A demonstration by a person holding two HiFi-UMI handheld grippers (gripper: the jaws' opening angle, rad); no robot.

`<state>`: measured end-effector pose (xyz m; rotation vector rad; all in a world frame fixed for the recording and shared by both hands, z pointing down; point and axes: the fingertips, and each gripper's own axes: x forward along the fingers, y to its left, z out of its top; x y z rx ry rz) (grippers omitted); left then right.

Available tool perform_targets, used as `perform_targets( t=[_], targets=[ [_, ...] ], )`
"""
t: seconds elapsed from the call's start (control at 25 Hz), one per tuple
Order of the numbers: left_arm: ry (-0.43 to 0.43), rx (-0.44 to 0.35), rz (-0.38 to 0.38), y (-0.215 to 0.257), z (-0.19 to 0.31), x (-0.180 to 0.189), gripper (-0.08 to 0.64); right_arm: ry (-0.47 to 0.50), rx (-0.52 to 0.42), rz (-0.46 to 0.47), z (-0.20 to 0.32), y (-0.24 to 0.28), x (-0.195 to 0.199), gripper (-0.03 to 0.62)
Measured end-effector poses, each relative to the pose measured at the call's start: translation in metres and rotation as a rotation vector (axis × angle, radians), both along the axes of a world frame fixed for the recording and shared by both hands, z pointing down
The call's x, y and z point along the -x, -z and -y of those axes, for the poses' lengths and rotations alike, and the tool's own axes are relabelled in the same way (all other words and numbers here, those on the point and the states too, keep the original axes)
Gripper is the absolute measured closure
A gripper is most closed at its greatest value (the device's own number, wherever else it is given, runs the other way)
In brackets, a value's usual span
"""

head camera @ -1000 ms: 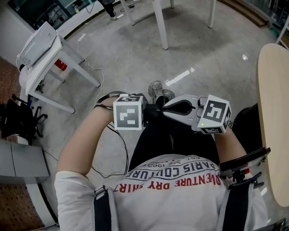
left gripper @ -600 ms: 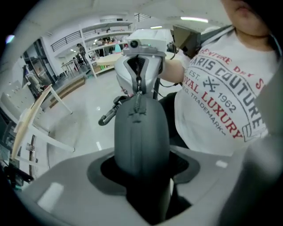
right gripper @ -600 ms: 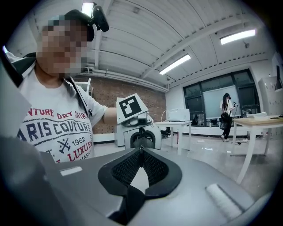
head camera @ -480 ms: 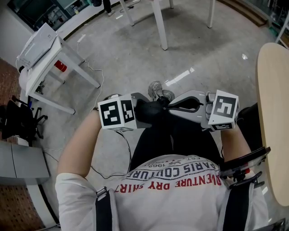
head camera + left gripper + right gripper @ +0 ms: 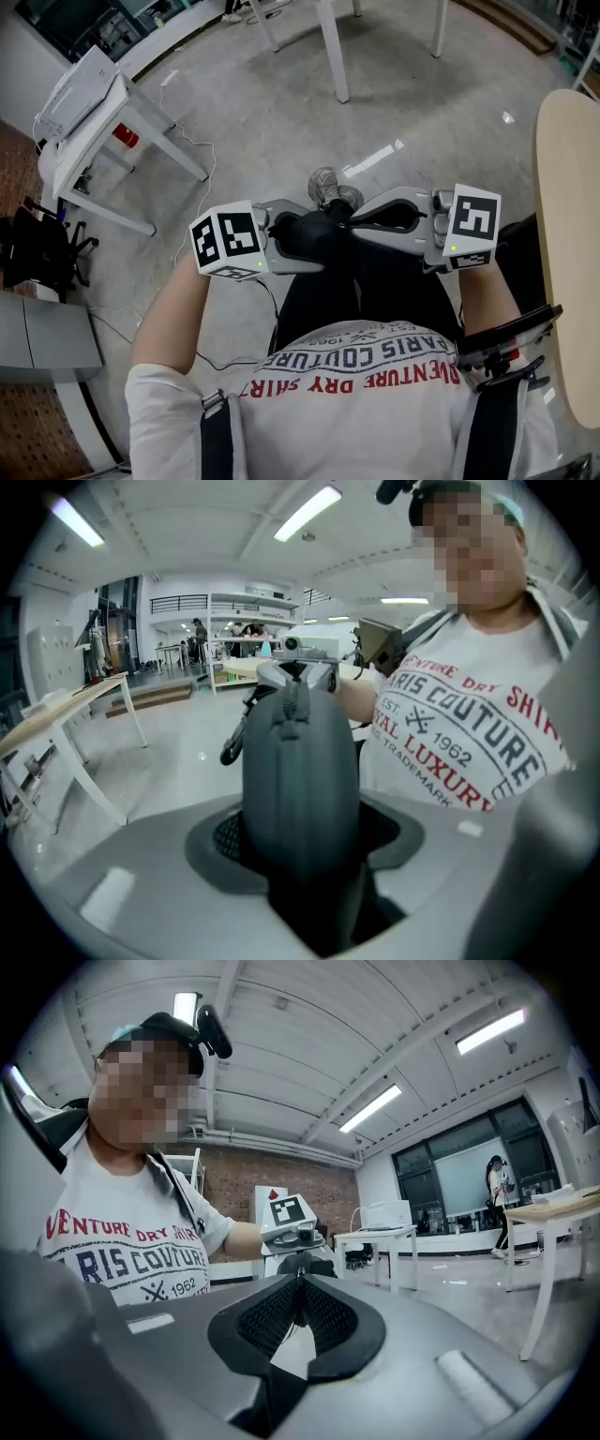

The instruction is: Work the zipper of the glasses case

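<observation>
A dark grey glasses case (image 5: 314,236) hangs in front of the person's lap, between the two grippers. My left gripper (image 5: 292,239) is shut on it, and in the left gripper view the case (image 5: 300,780) stands upright between the jaws with its zipper line (image 5: 298,700) running over the top. A small clip (image 5: 234,745) dangles from its left side. My right gripper (image 5: 352,219) comes in from the right with its jaws closed at the case's top end. In the right gripper view the gripper (image 5: 300,1288) is shut on the thin zipper pull, and the case (image 5: 306,1266) shows just beyond.
The person's shoes (image 5: 334,187) rest on the grey floor below the grippers. A white table (image 5: 94,103) stands at the left, with a cable (image 5: 202,159) trailing from it. A wooden tabletop (image 5: 564,234) lies at the right, and white table legs (image 5: 333,47) stand farther ahead.
The left gripper has swung to the left and turned, with the case still in it. The right gripper has shifted slightly right and up, so the two marker cubes are farther apart.
</observation>
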<state>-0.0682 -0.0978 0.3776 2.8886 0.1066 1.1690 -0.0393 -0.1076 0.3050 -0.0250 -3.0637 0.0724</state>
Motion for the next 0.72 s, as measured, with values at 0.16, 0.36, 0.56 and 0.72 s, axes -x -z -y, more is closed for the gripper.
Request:
perform_targets(
  t=[0.16, 0.36, 0.56, 0.72],
  targets=[
    [0.029, 0.028, -0.109, 0.010, 0.000, -0.004, 0.310, -0.002, 0.001, 0.015, 0.000, 0.004, -0.001, 0.571],
    [0.055, 0.059, -0.230, 0.024, -0.003, -0.008, 0.310, 0.001, 0.009, 0.052, -0.001, 0.012, -0.001, 0.571],
    [0.097, 0.112, -0.382, 0.041, -0.002, -0.012, 0.310, -0.004, 0.016, 0.090, 0.001, 0.020, 0.000, 0.571],
    [0.126, 0.158, -0.502, 0.055, -0.002, -0.012, 0.310, -0.005, 0.022, 0.104, 0.000, 0.021, 0.003, 0.571]
  ],
)
